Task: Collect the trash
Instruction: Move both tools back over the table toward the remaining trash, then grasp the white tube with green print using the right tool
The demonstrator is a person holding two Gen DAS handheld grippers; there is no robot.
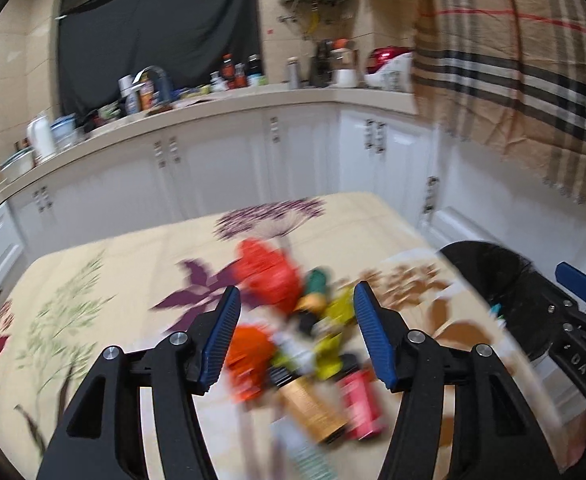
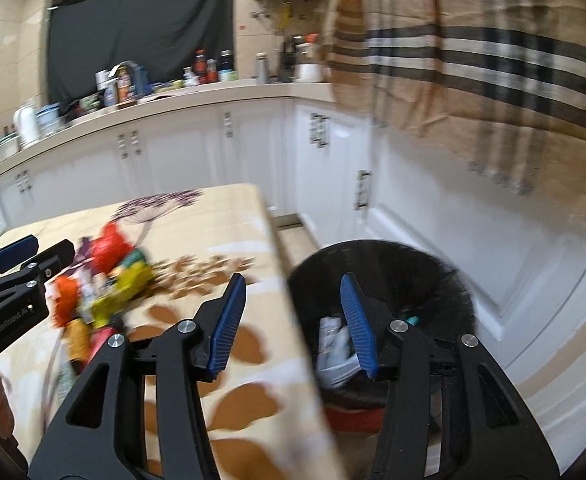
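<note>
Looking through both wrist views I see a kitchen: white cabinets [image 1: 221,168] run across the middle of the frame under a long counter [image 1: 197,108] crowded with bottles and jars, a black cloth [image 1: 153,32] hangs on the wall in the upper left, and a plaid fabric [image 1: 513,60] fills the upper right. My worktop [image 1: 93,300] sits in the lower half, covered by a cream cloth printed with purple and brown leaves. The trash pile [image 1: 305,340] lies at the centre of the worktop, blurred by motion: I make out red, orange and yellow-green wrappers, a pink packet and a brown one, all touching or overlapping. My left tool [image 1: 297,340] hangs above that pile with its blue pads spread wide, nothing between them. My right tool [image 2: 293,324] is also spread and empty, its gap straddling the worktop's right edge and the black-lined bin [image 2: 433,280] that stands just beside the worktop on the floor. Inside the bin I see crumpled pale wrappers [image 2: 333,344] and something teal; its detail is too blurred to tell.
</note>
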